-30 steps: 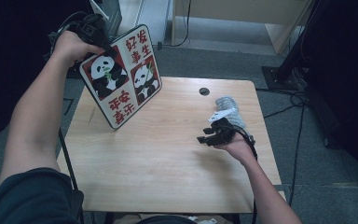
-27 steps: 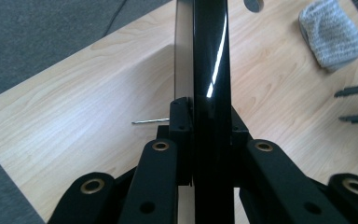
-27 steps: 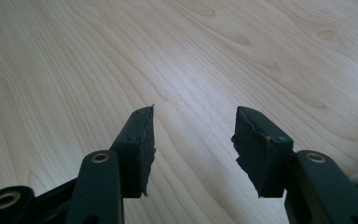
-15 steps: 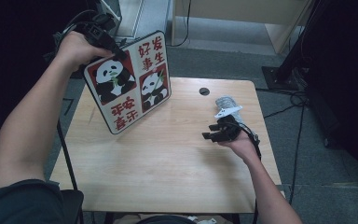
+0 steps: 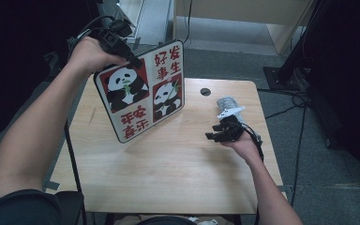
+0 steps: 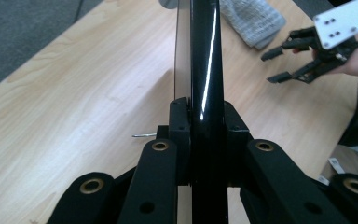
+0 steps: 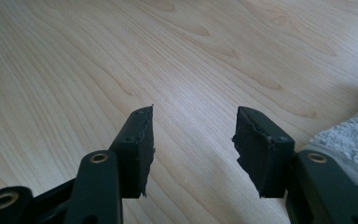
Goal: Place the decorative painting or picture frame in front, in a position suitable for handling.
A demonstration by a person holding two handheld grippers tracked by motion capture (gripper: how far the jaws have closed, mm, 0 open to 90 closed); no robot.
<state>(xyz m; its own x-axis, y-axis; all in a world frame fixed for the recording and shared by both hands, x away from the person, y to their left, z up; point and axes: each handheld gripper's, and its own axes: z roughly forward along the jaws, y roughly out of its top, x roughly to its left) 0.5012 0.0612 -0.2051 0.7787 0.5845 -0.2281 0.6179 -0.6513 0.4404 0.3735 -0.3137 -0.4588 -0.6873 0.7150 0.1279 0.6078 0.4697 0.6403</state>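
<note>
Left tool [image 5: 122,44]: jaws clamped on the top edge of the panda tray [image 5: 143,96], seen edge-on between the jaws in the left gripper view. Tray held tilted above the desk's far-left corner, printed face toward the camera; lower corner appears clear of the wood, though the angle makes this uncertain. Left forearm raised, hand [image 5: 89,54] high over the left edge.

Right tool [image 5: 220,132]: jaws apart, nothing between them, low over the desk [image 5: 168,173] near the right edge, pointing left. Grey cloth [image 5: 226,102] just behind it.

Near half of the desk is bare light wood. Grey floor, cables and a dark stand lie beyond the right edge.
</note>
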